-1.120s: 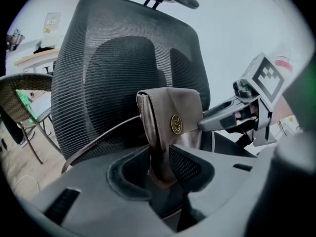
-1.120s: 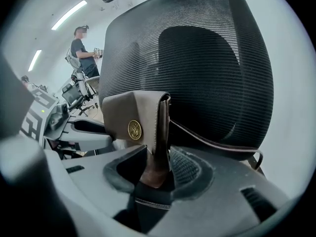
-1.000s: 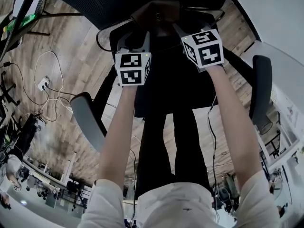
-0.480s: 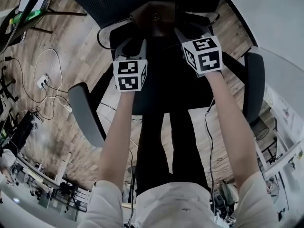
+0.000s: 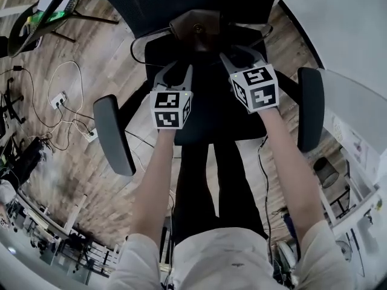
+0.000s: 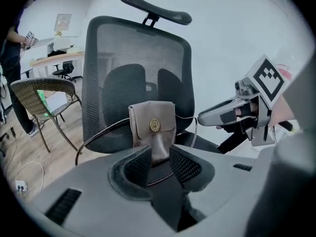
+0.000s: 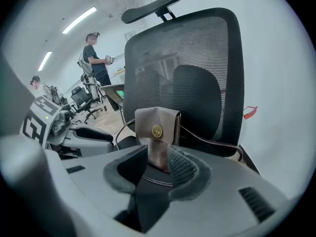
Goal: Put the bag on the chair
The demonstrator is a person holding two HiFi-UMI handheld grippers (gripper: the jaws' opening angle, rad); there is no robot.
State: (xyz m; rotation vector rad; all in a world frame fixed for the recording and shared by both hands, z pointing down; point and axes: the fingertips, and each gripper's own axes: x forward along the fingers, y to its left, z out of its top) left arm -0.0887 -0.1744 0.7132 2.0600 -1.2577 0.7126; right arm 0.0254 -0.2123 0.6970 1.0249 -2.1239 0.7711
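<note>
**Bag on the chair, both claws free**

The brown bag (image 5: 196, 28) stands upright on the chair (image 5: 208, 101) seat, at the foot of the mesh backrest (image 6: 138, 53), ahead of both claws and clear of them. The left claw (image 5: 177, 71) gapes wide with nothing between its jaws. The right claw (image 5: 242, 58), just beside it, is wide too. Its jaws have just been closing a little, with nothing between them.
</note>
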